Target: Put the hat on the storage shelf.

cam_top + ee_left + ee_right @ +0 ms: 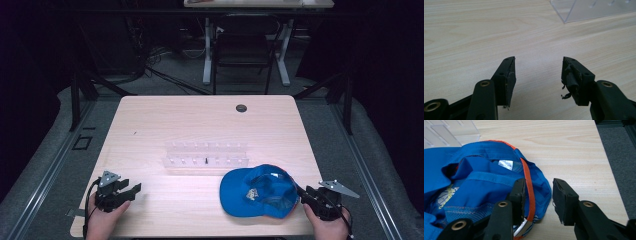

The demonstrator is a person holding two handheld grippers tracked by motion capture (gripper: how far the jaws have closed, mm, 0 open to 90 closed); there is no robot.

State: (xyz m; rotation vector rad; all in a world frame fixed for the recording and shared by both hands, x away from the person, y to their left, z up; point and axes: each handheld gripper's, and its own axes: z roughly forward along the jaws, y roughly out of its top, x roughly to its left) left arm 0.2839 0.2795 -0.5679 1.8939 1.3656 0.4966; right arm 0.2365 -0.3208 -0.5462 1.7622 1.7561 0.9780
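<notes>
Blue cap (257, 191) lies upside down; right gripper (539, 195) fingers open astride its rim; left gripper (537, 75) open.

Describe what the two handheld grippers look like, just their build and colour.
Both are black. The left gripper and the right gripper each have two flat-faced jaws on linked arms with brass-coloured rivets, seen in the gripper views. A grey three-cornered plate sits on top of each, and a black cable trails back past the person's hand.
</notes>
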